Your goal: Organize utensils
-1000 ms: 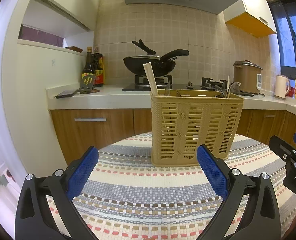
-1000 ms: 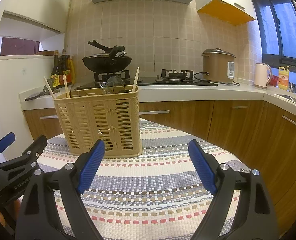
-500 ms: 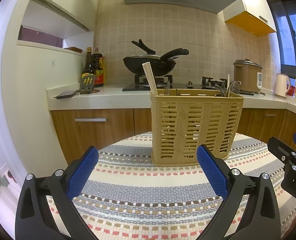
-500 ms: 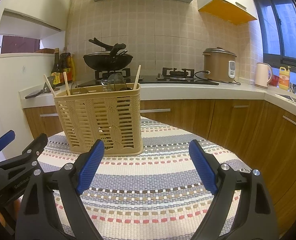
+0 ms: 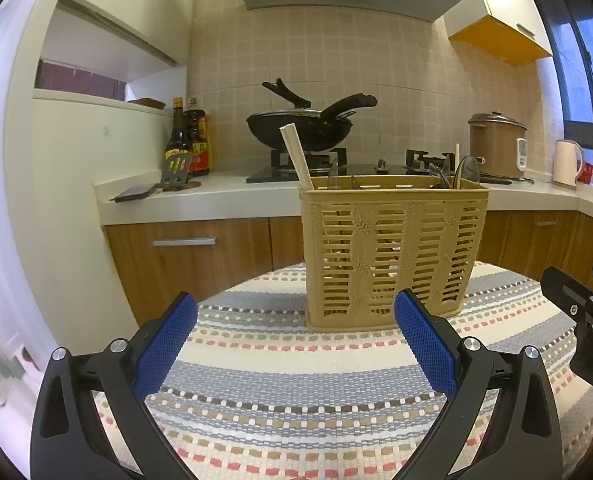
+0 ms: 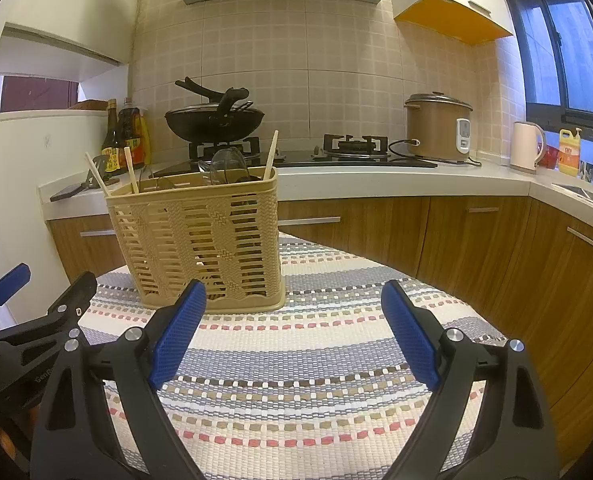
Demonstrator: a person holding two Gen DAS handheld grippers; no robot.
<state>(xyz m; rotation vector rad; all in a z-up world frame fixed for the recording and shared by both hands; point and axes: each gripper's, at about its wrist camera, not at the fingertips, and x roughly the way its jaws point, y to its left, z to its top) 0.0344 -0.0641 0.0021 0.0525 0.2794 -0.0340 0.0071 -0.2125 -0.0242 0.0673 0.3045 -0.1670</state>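
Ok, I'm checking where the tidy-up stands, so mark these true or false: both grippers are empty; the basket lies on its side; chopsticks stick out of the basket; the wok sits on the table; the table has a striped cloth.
1. Both the left gripper and right gripper are empty: true.
2. The basket lies on its side: false, it stands upright.
3. Chopsticks stick out of the basket: true.
4. The wok sits on the table: false, it is on the stove.
5. The striped cloth covers the table: true.
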